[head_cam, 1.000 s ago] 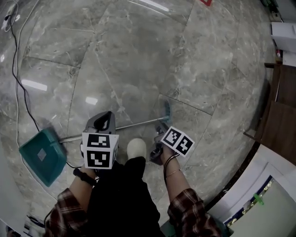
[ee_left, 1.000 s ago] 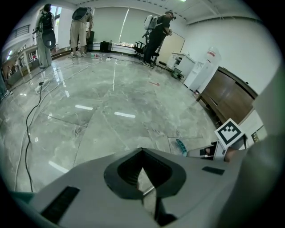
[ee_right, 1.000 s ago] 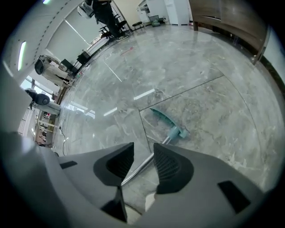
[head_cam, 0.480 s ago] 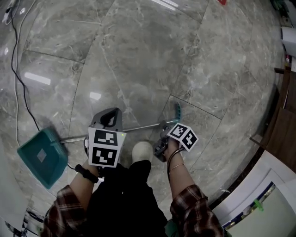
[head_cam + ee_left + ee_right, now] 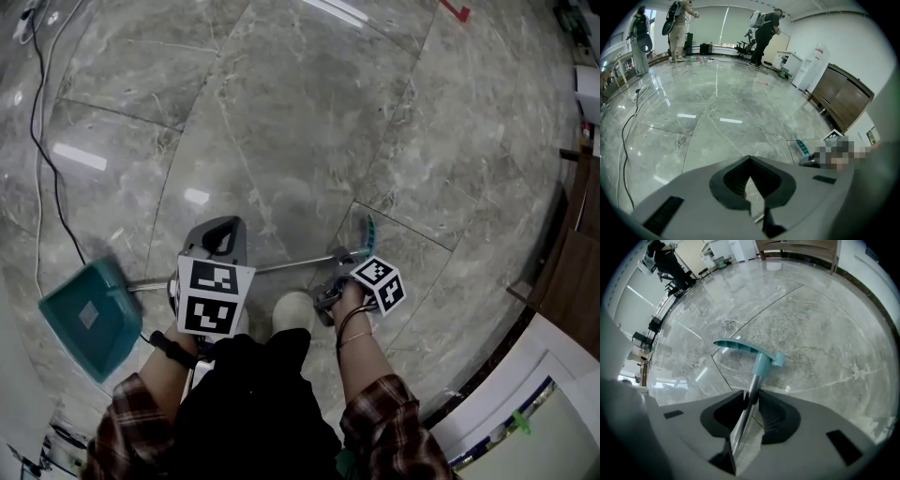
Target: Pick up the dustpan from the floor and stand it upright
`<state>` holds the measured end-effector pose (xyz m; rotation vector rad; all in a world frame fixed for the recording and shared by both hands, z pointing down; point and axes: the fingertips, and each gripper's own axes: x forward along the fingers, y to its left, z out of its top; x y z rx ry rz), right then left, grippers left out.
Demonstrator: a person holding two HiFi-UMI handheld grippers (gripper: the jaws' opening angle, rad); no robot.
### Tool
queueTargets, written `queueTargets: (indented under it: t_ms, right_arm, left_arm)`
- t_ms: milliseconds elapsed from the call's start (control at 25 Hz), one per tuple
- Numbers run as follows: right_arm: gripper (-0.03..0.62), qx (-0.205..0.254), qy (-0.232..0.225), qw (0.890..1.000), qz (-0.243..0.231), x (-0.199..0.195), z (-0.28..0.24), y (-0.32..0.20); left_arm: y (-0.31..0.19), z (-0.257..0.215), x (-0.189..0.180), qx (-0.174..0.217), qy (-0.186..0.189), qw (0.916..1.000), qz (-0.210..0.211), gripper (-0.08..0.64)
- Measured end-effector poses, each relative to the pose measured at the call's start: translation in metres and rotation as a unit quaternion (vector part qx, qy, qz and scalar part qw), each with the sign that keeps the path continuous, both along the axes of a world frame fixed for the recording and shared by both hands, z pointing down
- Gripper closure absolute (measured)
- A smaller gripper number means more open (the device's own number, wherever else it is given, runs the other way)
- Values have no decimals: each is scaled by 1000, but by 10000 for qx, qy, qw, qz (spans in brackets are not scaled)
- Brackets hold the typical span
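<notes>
Head view finds the long-handled dustpan [image 5: 84,319] lying flat on the marble floor [image 5: 281,112]. Its teal pan is well to the left of the person's white shoe [image 5: 292,307]. Its metal pole [image 5: 295,264] passes just beyond the shoe's toe and ends in a teal grip [image 5: 368,228] up and to the shoe's right. The right gripper [image 5: 751,397], just right of the shoe, has the pole between its jaws a little short of the teal grip. The jaws have just been closing, and both pads now appear to bear on the metal. The left gripper [image 5: 750,161], just left of the shoe and over the pole, has its tips pressed together. Only a silver sliver shows low in the gap, and whether that is the pole cannot be told. Assessment: the pan looks like light plastic, and the pole is stiff, thin and smooth, so it is likely to twist or slip in a pinch. A hold near the teal grip alone puts the pan at the end of a long lever, so a second hold nearer the pan would steady the lift. The polished floor may let the pan's edge skid when it is stood up. Obstructions: the shoe sits close against the pole's path. A black cable [image 5: 36,112] trails far left of the shoe, beyond the pan, and could snag it. A wooden cabinet [image 5: 843,96] stands far to the shoe's right, well clear.
</notes>
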<state>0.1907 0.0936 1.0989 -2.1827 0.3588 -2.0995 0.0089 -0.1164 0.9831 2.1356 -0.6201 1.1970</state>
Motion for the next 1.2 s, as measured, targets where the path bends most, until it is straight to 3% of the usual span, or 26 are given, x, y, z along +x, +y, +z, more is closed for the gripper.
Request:
queueTargets:
  t_ms: [120,400,1200]
  right_arm:
    - [492,233,94,9990,362,0,-18,-8]
    - [512,743,423,9906,1070,15,-84,-27]
    - [511,1274,1877,9618,1531,104,-403,-30]
  left_arm:
    - [5,-11,-3,-14,4,10000,-46,560]
    - [15,-61,2,156,55,9993,323,558]
    - [-9,-325,7,667,453,9967,98,560]
